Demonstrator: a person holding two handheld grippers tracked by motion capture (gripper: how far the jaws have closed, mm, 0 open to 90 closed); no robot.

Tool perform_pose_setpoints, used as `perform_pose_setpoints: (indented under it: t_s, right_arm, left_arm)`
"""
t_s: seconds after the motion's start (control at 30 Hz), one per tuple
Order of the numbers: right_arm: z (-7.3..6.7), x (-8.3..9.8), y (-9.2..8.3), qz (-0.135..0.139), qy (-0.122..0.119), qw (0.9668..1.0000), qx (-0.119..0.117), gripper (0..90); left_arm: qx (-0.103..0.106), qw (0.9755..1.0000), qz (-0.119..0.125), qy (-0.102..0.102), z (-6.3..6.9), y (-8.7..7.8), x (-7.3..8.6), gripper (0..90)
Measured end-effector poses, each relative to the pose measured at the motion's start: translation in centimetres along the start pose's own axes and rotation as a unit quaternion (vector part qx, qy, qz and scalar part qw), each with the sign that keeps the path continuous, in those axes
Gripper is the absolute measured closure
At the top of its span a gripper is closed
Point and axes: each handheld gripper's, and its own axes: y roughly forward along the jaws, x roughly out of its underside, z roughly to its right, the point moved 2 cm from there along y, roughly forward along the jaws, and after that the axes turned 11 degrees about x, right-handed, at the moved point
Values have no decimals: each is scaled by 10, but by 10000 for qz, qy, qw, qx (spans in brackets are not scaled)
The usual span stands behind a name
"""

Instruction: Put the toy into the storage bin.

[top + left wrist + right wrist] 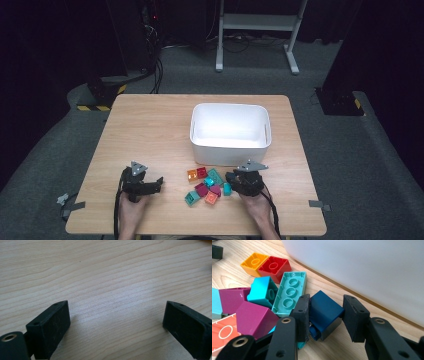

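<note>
While clamped in the right gripper, the dark blue brick sits tilted.

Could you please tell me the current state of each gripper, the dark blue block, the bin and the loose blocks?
Left gripper: jaws open, nothing between them, over bare table.
Right gripper: jaws pressing the dark blue block from both sides.
Dark blue block: gripped, tilted, low at the table.
White bin: upright, empty.
Loose blocks: scattered before the bin.

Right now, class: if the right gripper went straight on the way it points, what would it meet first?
The dark blue block, already between the right gripper jaws and apparently touching both pads. Past it, probably the white bin wall, though depth is hard to judge.
</note>
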Motion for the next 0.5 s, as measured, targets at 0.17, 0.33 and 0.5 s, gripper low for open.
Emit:
perform_pose_setpoints:
  t_s: [0.17,0.33,0.5]
  right_arm:
    - [0,0,-3,43,-21,10000,6,595]
    - [1,-1,-8,106,-36,9999,4,596]
    - [2,-2,-13,146,-42,9999,10,597]
  left_arm:
    - [0,10000,0,-1,0,0,0,75]
    - [0,10000,0,0,0,0,0,75]
    - [2,10000,-1,0,0,0,0,75]
